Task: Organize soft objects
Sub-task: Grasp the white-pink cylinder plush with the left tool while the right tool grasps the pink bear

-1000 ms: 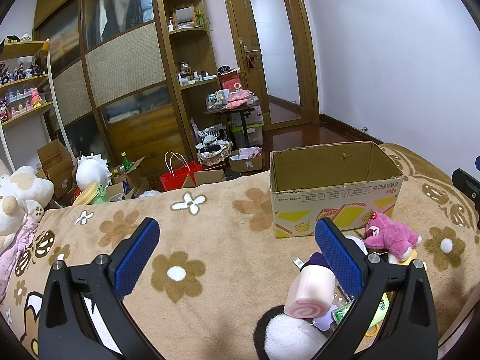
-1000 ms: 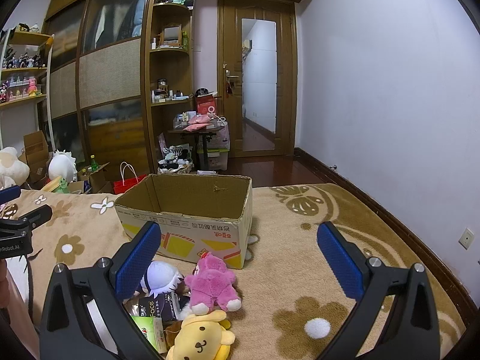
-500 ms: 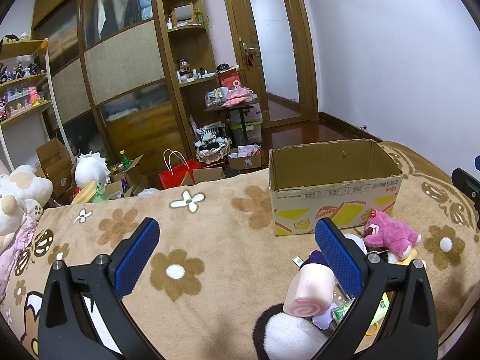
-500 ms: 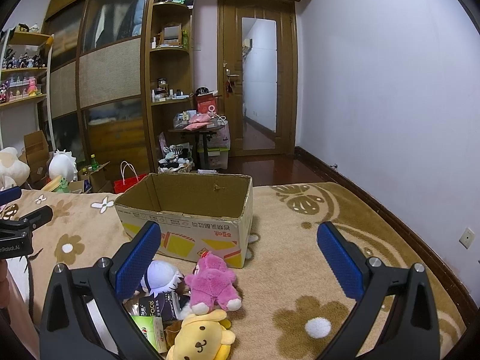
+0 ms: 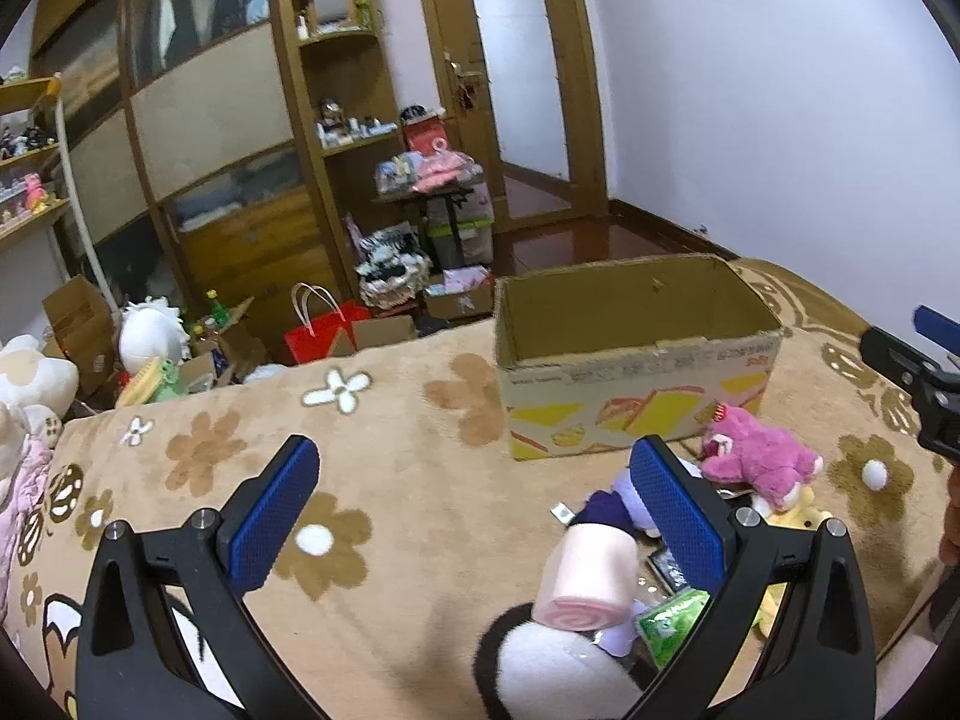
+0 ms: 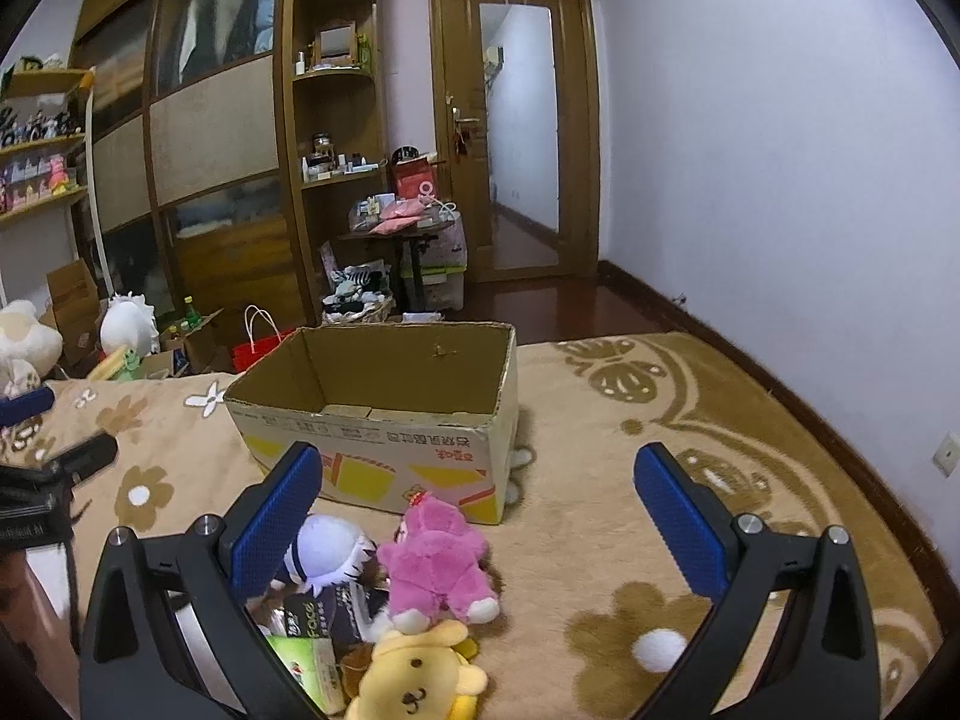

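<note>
An open, empty cardboard box (image 5: 636,360) (image 6: 384,456) stands on the flowered brown blanket (image 5: 390,480). In front of it lies a heap of soft toys: a pink plush bear (image 5: 759,462) (image 6: 441,561), a yellow plush dog (image 6: 414,678), a white and purple doll (image 6: 324,552), a pink swirl roll plush (image 5: 585,588) and a black and white plush (image 5: 546,672). My left gripper (image 5: 474,510) is open and empty, left of the heap. My right gripper (image 6: 474,510) is open and empty above the heap's right side.
Small packets lie in the heap, a green one (image 6: 303,669) and a dark one (image 6: 327,615). Beyond the blanket's far edge are a red bag (image 5: 321,333), boxes, a wardrobe (image 5: 198,138) and a door (image 6: 519,138). More plush toys (image 5: 30,378) sit at the left.
Both grippers stay open and almost still. The views shift only slightly; no toy has moved.
</note>
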The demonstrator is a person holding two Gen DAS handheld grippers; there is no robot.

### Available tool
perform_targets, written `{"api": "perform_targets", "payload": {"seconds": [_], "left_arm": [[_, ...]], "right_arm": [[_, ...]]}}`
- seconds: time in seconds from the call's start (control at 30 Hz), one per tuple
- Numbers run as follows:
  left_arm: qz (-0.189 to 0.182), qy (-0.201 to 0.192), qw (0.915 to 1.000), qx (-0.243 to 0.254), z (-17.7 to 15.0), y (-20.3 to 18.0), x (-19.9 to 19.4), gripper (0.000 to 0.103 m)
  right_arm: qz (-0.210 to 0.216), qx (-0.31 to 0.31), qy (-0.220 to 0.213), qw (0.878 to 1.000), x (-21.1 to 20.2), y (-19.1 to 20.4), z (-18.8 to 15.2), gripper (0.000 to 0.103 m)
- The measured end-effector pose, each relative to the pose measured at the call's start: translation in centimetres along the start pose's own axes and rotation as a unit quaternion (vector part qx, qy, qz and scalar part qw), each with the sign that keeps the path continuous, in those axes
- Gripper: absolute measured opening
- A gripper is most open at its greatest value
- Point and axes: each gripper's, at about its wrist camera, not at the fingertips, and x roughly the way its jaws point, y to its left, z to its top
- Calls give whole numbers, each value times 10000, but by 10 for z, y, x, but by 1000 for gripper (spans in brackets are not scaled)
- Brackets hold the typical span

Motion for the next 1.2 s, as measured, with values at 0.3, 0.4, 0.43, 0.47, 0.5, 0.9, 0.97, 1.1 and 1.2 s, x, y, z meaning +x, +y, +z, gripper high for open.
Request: {"api": "perform_targets", "payload": {"seconds": [0.3,0.4,0.43,0.47,0.5,0.9,0.97,1.1,1.2], "left_arm": [[-446,739,9963,53,-2,-20,39,102],[-525,1025,9933,64,-7,-24,54,102],[-541,1107,9924,66,-7,-27,59,102],[-543,1227,9909,61,-8,-28,65,102],[-531,1355,9893,53,-11,-28,72,102],[-813,2058,9747,323,-27,-48,104,102],[-815,2187,9716,387,-30,-52,109,102],[-834,2470,9645,411,-36,-54,120,102],[-886,2765,9564,300,-43,-53,128,84]], "right_arm": [[181,167,610,9978,44,-5,-3,103],[149,161,765,9968,58,-6,-7,103],[154,163,831,9963,62,-6,-8,103],[159,166,896,9957,66,-6,-9,103],[149,171,965,9951,70,-6,-11,103],[345,142,1765,9836,118,-6,-34,103],[403,180,1870,9814,124,-7,-38,103],[470,270,2079,9767,135,-9,-45,103],[531,295,2357,9699,146,-10,-52,93]]}}
